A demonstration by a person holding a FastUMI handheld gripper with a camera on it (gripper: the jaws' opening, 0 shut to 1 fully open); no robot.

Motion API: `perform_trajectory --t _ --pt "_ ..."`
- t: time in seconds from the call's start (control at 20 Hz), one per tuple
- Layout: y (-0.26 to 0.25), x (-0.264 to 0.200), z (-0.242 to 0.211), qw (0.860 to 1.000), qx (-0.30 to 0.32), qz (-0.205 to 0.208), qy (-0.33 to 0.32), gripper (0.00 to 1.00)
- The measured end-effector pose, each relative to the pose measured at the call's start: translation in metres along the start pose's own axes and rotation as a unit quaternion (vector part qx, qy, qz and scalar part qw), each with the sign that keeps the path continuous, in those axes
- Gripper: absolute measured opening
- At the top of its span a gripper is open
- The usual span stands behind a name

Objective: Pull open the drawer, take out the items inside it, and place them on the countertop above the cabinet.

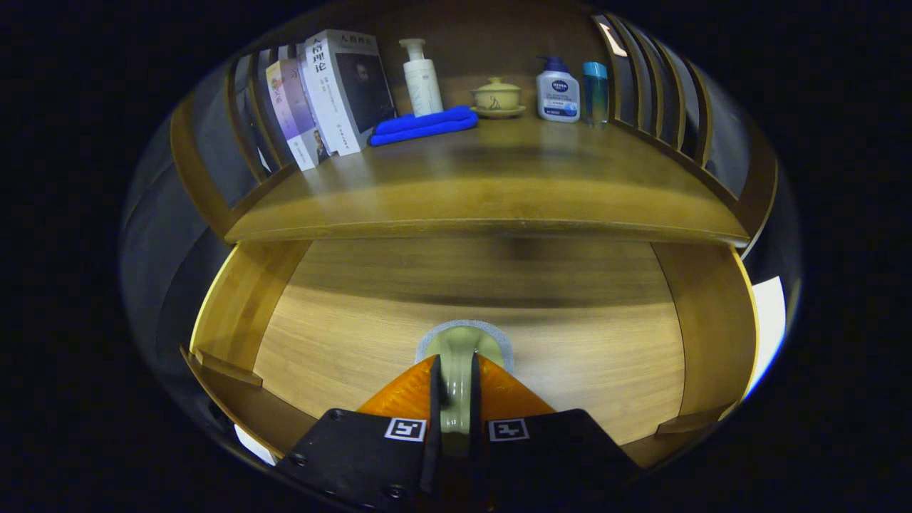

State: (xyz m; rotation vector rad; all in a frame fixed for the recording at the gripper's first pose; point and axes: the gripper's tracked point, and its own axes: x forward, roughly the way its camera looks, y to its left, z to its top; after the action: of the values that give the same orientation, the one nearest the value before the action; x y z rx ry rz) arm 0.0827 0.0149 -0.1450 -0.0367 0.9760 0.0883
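Note:
The wooden drawer (584,349) stands pulled open beneath the countertop (499,192) of the cabinet. My gripper (456,367) is over the drawer's floor, near its front, shut on a pale green glazed piece (462,345), perhaps a small cup held by its wall. Both fingers (406,395) press on its sides, and its rounded end sticks out just ahead of the tips. Its lower part is hidden between the fingers. I see no other item on the drawer floor around the fingers.
At the back of the countertop stand several leaning books (335,92), a folded blue cloth (424,125), a white pump bottle (422,78), a lidded tea bowl on a saucer (496,96), a white bottle with a blue cap (557,91) and a blue bottle (595,89). Slatted rails (662,107) fence both sides.

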Motion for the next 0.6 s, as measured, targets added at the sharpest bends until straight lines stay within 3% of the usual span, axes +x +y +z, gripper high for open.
perform_trajectory --t 0.6 --pt "0.015 -0.068 0.058 0.995 -0.009 0.029 -0.095 0.18"
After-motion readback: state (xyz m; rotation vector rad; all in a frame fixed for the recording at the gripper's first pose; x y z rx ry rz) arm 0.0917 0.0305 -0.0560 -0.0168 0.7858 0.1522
